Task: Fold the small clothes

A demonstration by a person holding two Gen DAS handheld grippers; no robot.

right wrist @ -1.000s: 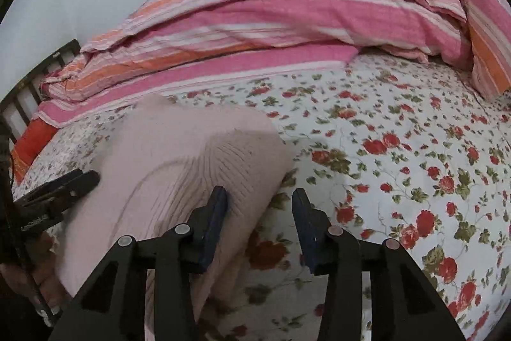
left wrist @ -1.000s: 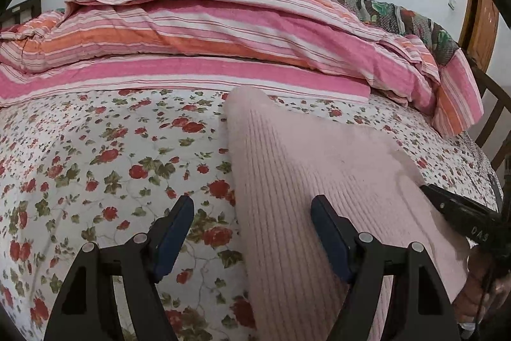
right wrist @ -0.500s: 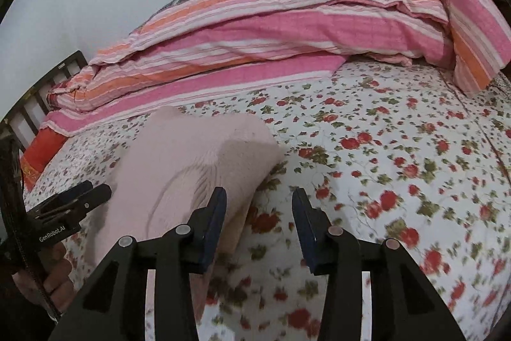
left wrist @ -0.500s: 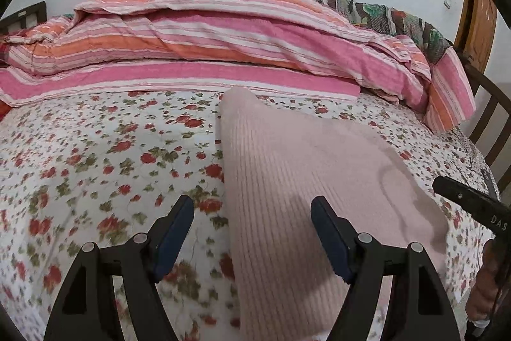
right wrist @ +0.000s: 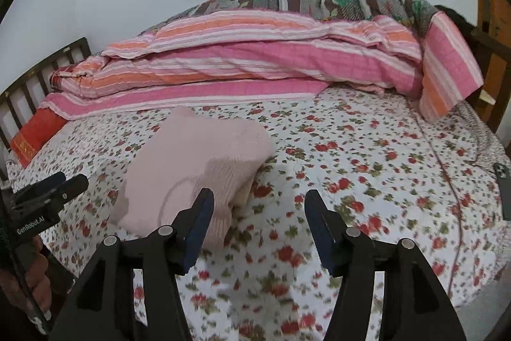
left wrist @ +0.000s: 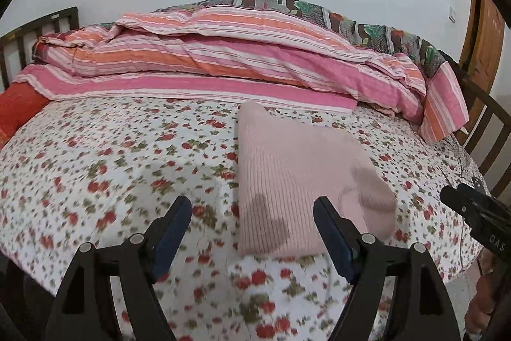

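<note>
— As both handheld tools are pulling back from the bed, the folded pale pink ribbed knit garment [left wrist: 297, 181] is lying alone on the white bedsheet printed with red flowers [left wrist: 95, 168], looking smaller in both views than a second ago. What are the jaws doing?

— On the right gripper [right wrist: 258, 214] they have just been opening, and nothing is sitting between them now; its left finger is merely showing in front of the garment's near corner, not pressing it. The left gripper [left wrist: 252, 221] is standing wide and released too, empty, as it was a second ago.

— So is this piece finished?

— I am reading it that way: the knit is resting in a compact, layered rectangle near the bed's front edge, between the two tools, and neither is touching it. The fold seems to be holding by itself.

— Any basket or box waiting for it?

— None is showing. Behind it the pink-and-orange striped quilt [right wrist: 255, 66] is lying heaped along the wall, with a red cushion [right wrist: 35, 133] at the far left by the dark wooden bed rail [right wrist: 38, 66]. A dark phone-like slab [right wrist: 504, 187] is lying at the sheet's right edge. No further clothes are visible.
</note>
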